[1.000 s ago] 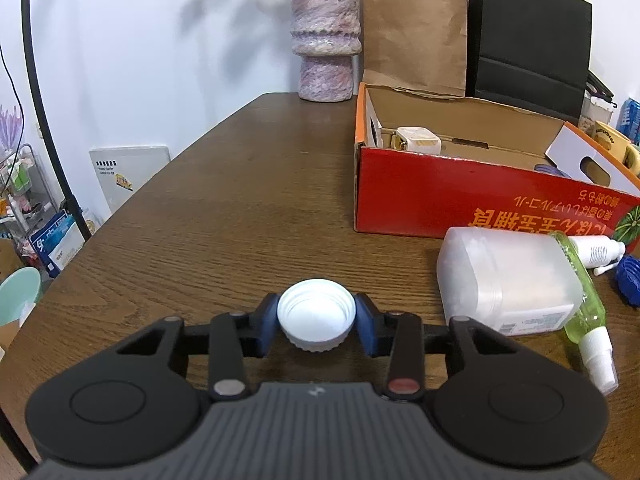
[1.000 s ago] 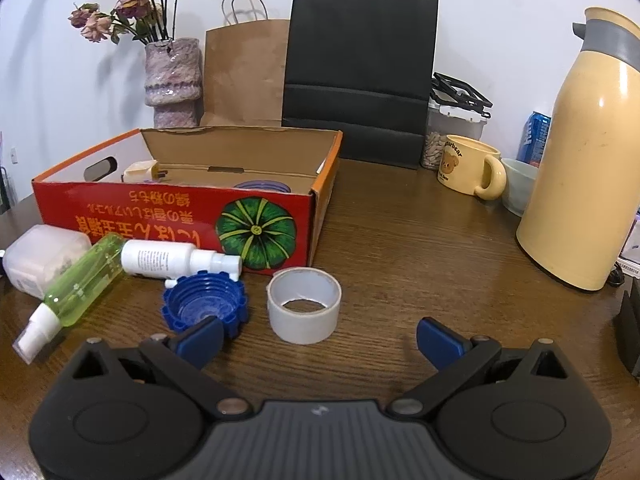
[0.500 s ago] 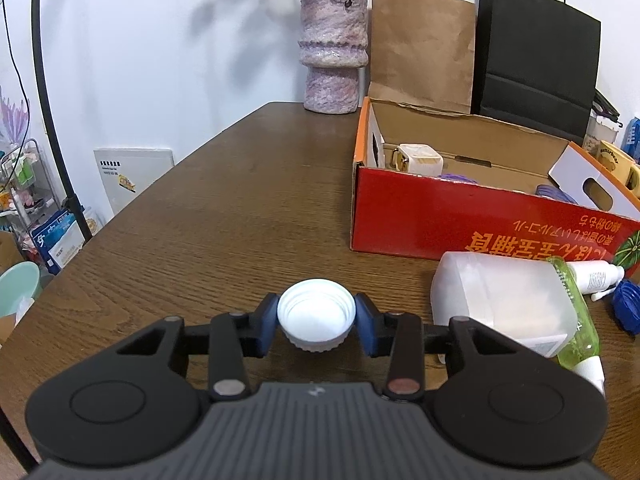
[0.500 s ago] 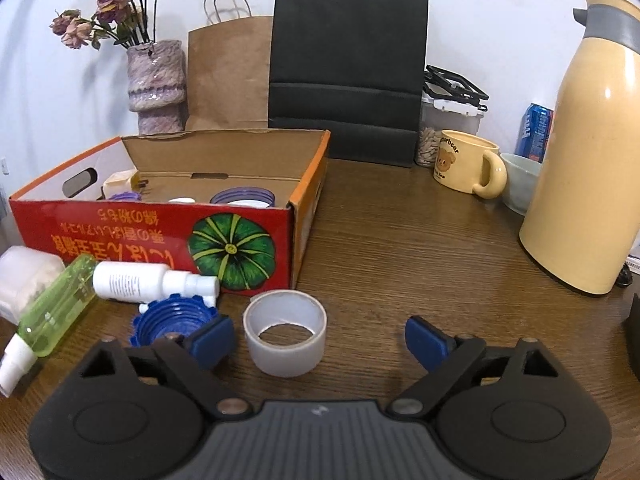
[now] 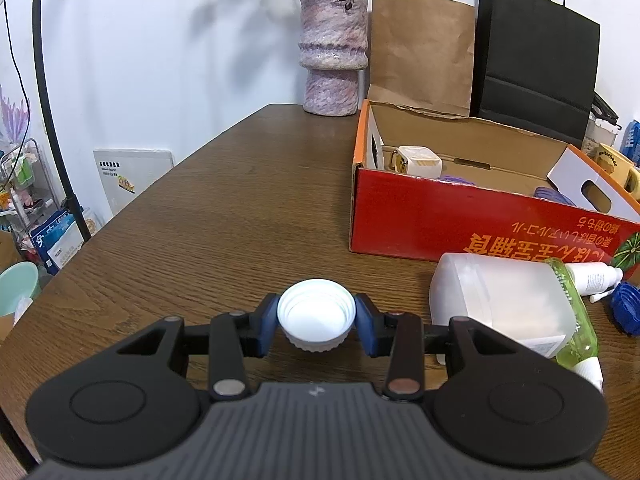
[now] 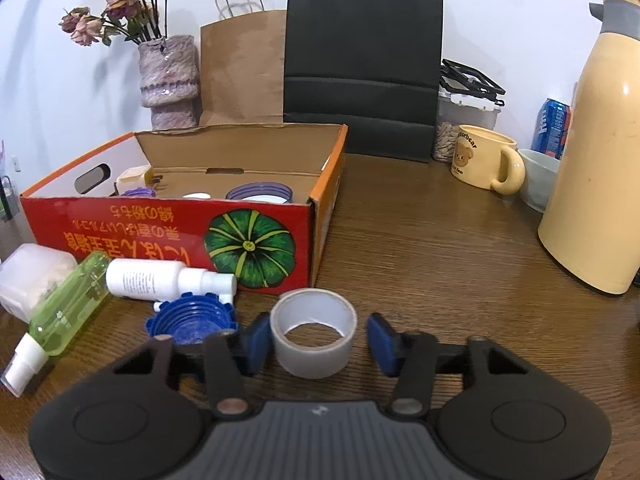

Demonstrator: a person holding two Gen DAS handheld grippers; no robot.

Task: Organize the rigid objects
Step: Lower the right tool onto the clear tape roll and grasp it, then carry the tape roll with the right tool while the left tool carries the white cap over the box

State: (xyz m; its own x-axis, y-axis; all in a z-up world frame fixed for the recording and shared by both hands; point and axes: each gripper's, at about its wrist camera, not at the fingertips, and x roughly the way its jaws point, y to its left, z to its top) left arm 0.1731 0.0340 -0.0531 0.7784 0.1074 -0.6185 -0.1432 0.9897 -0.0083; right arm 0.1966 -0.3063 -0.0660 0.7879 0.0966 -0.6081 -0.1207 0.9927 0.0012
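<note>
While left hand-held gripper (image 5: 316, 322) clamps white cap (image 5: 316, 316), right hand-held gripper (image 6: 316, 338) has just been closing around tape roll (image 6: 313, 330), right pad not touching, frame centre.

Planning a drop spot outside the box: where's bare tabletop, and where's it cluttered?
Free: the wide stretch of table left of the red box, out to the vase; also between the box's right side and the cream mug and thermos. Crowded: in front of the box, with the bottles, blue cap and tape roll.

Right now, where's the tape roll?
Right wrist view, low centre: the tape roll stands on the table between the right gripper fingers, just right of the blue cap, before the red box.
</note>
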